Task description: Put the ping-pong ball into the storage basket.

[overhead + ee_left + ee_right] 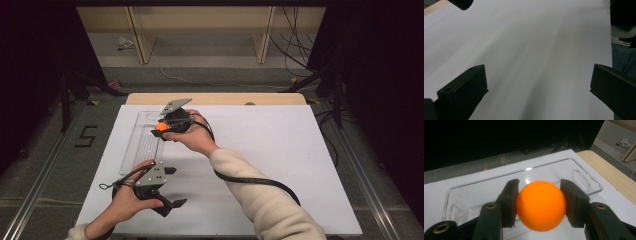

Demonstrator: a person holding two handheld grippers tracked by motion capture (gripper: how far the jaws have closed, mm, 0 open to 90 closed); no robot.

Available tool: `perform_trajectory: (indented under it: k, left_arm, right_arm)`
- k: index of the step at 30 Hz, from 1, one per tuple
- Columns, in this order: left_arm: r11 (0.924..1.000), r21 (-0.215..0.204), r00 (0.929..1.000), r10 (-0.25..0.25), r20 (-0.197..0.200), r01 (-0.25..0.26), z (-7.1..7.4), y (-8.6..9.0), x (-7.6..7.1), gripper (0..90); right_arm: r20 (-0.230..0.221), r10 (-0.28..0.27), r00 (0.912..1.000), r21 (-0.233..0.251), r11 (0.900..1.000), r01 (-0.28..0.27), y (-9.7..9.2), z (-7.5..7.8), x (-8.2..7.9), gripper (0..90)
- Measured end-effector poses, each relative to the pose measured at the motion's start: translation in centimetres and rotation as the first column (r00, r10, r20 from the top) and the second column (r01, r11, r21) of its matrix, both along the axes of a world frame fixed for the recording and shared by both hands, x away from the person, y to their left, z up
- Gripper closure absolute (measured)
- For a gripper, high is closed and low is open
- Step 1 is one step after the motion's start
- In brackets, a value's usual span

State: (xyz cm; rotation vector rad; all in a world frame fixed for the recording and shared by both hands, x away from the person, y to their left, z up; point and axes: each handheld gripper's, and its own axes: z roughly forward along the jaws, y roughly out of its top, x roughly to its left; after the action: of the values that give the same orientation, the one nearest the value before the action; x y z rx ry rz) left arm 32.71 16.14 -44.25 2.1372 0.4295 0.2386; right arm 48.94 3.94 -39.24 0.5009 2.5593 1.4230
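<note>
Two grippers: each is held in one of the person's hands over a white sheet (280, 150) that covers the table.
Right gripper (161, 131): its two black jaws pinch an orange ball (541, 205), one pad pressed on each side of it.
Orange ball: clamped between the right gripper's pads, lifted above the clear plastic tray (474, 186), not touching it in the right gripper view.
Ball seen from above: a small orange spot at the tip of the right gripper, over the tray's far end, near its right edge.
Clear plastic tray: long and shallow, with a slot handle at each short end; it lies directly below and beyond the right gripper's jaws, on the white sheet.
Right hand (197, 137): wrapped around the right gripper's body, the cream sleeve reaching in behind it, and a black cable trailing back along the forearm.
Left gripper (172, 187): jaws spread wide apart with nothing between them; bare white sheet lies ahead of them in the left gripper view.
Left gripper's place: nearer the person than the right gripper, just beside the tray's near end, well apart from the ball.
Left hand (127, 200): grips the left gripper from behind.
</note>
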Motion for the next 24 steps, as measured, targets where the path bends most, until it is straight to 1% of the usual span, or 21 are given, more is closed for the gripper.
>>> perform_trajectory:
  k: [12,24]
  left_arm:
    - [1.0000,0.004,1.0000,-0.005,-0.003,0.005,0.0,0.0,0.0,0.3]
    - [0.9999,0.004,0.9999,-0.009,-0.008,0.009,0.0,-0.1,-0.1,0.3]
  right_arm:
    - [-0.011,0.000,0.9999,0.000,1.0000,0.000,0.6,-0.2,0.4,51.5]
    - [-0.021,0.007,0.9998,-0.012,0.9999,-0.007,1.5,-0.6,0.6,51.4]
